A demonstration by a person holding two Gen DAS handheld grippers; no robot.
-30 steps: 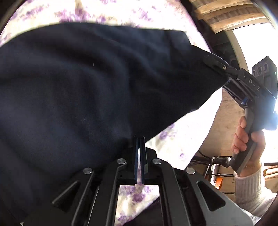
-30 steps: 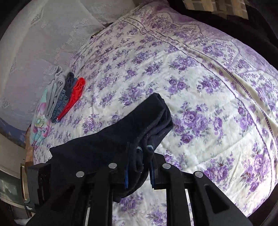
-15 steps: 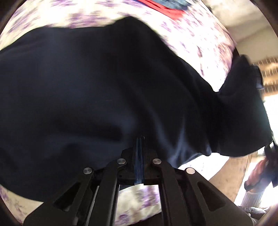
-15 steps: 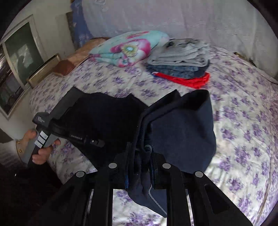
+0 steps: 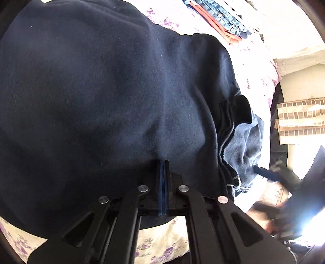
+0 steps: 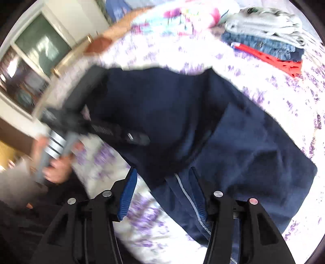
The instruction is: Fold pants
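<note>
Dark navy pants [image 5: 113, 97] lie folded over on the purple-flowered bedspread [image 5: 162, 241]. My left gripper [image 5: 163, 162] is shut on the pants' near edge, the fabric filling most of its view. In the right wrist view the pants [image 6: 233, 138] spread across the bed [image 6: 284, 85], and my right gripper [image 6: 162, 178] stands open around their near edge with its blue pads [image 6: 128, 193] apart. The left gripper [image 6: 140, 140] shows there at left, blurred, held by a hand. The right gripper appears blurred at the right edge of the left wrist view.
A stack of folded clothes, grey, denim and red [image 6: 268, 40], lies at the far right of the bed, with a colourful pillow [image 6: 178, 14] beside it. The stack also shows in the left wrist view [image 5: 219, 18]. A window [image 6: 38, 50] is at left.
My right gripper has opened and let go of the pants. The pants have come down onto the bed. Both views swung toward the clothes stack.
</note>
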